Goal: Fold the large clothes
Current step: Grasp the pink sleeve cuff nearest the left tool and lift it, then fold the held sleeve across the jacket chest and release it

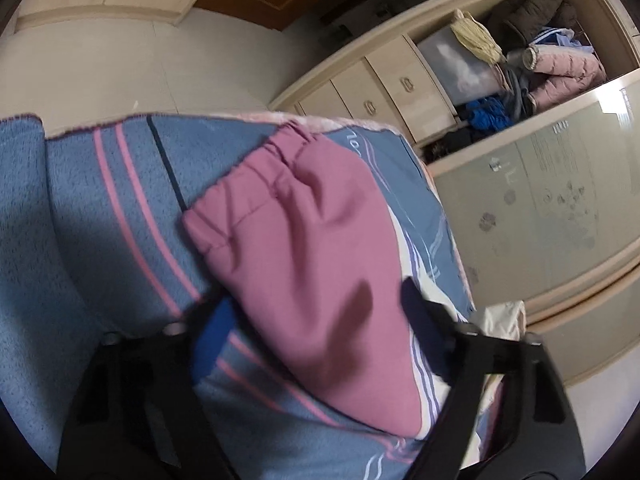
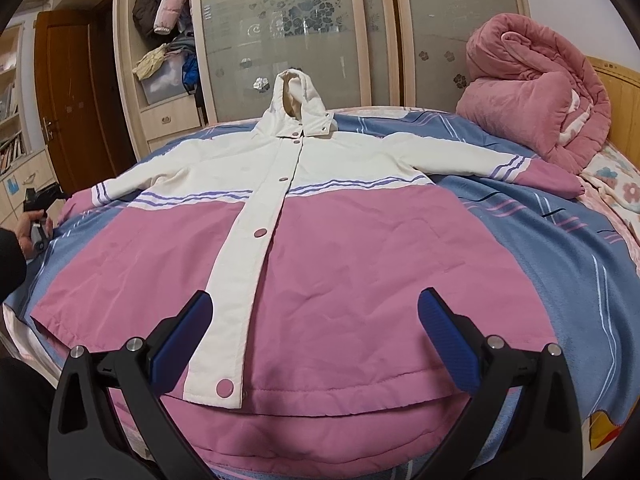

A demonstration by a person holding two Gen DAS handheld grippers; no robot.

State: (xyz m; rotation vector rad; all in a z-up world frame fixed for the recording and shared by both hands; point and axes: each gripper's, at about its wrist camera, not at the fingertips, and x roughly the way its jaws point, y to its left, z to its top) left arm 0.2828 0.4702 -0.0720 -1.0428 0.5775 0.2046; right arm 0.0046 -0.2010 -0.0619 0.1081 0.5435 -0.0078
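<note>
A hooded jacket [image 2: 340, 248], white on top and pink below, lies flat and front up on the bed, sleeves spread. My right gripper [image 2: 316, 298] hangs open just above its hem, blue pads apart and empty. At the far left a hand [image 2: 28, 240] holds the left gripper by the jacket's left sleeve. In the left wrist view that pink sleeve [image 1: 304, 232] runs up between the fingers of my left gripper [image 1: 312, 296]; its elastic cuff [image 1: 240, 188] lies beyond them. The fingers stand at the sleeve's two edges and the fabric looks flat, not pinched. This view is blurred.
A blue striped blanket [image 2: 520, 248] covers the bed. A rolled pink quilt [image 2: 532, 96] sits at the far right by the wooden headboard [image 2: 616, 92]. Behind the bed stands a wardrobe with frosted sliding doors [image 2: 288, 32], drawers [image 1: 384, 92] and an open bay stuffed with clothes [image 1: 552, 68].
</note>
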